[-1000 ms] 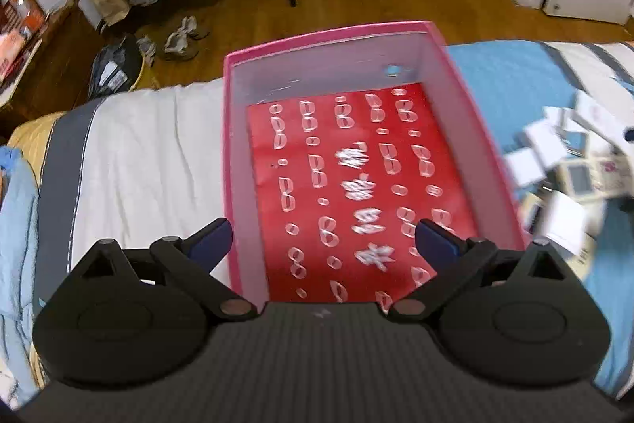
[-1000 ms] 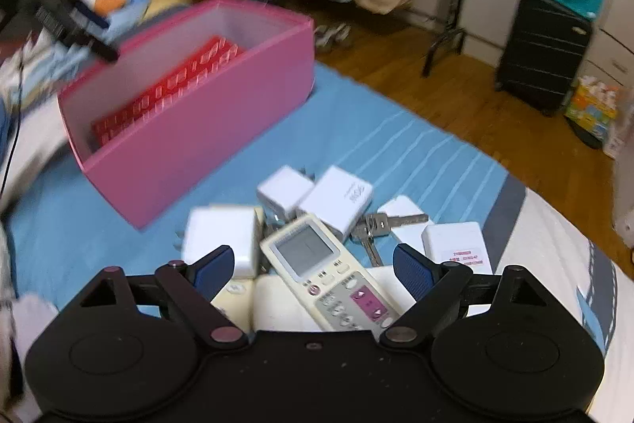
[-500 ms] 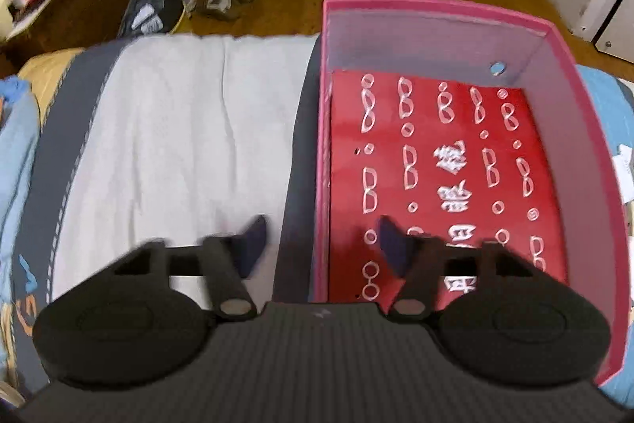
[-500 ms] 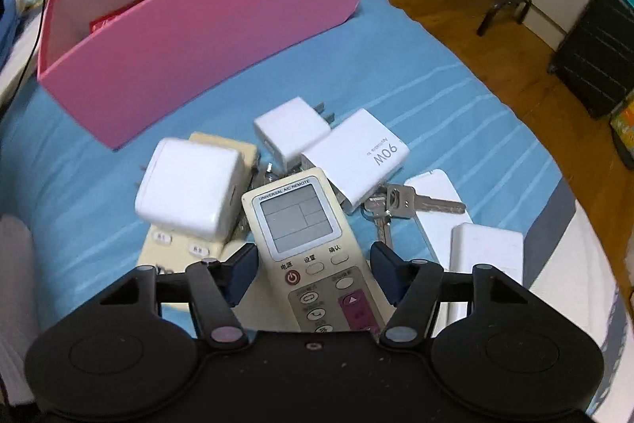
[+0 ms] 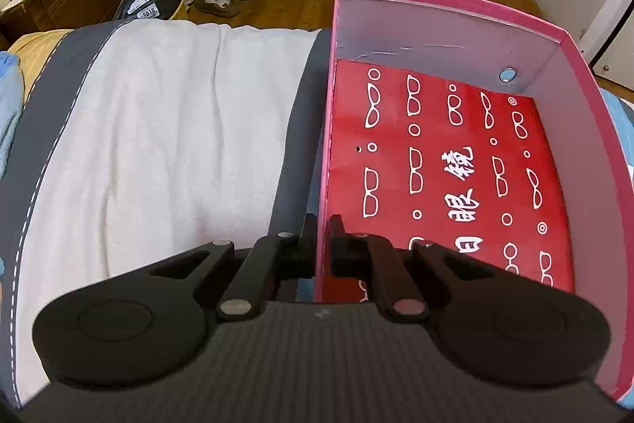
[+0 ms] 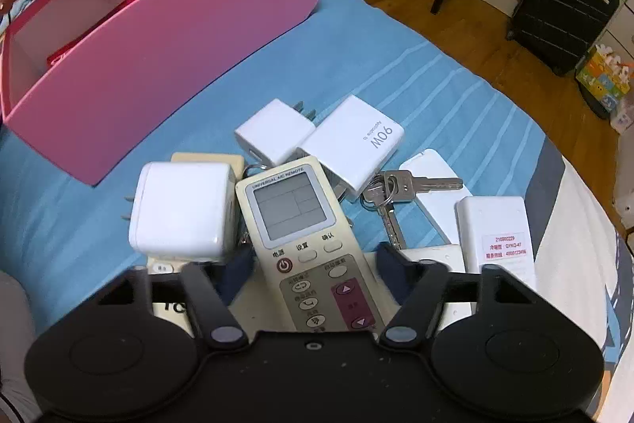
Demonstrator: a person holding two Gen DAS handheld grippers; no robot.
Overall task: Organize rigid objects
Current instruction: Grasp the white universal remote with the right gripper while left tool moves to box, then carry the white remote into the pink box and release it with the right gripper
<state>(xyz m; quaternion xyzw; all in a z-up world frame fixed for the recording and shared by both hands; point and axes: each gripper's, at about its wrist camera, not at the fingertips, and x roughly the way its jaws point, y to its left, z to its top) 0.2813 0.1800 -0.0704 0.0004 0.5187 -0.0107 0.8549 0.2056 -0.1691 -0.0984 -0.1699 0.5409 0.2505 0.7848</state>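
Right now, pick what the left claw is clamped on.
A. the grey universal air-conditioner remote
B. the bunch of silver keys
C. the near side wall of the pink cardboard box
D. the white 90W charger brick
C. In the left wrist view the left claw has its fingers shut on either side of the thin wall of the pink cardboard box, one outside and one over the red lining.

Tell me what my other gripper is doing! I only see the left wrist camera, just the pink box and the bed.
Observer: The right gripper has one finger on each side of a white remote.
Operator: Is it squeezing it?
Observer: I cannot tell; the fingers are very close to its edges.
Operator: What else is there?
Observer: Keys lie right of the remote, and a white charger marked 90W lies behind it.
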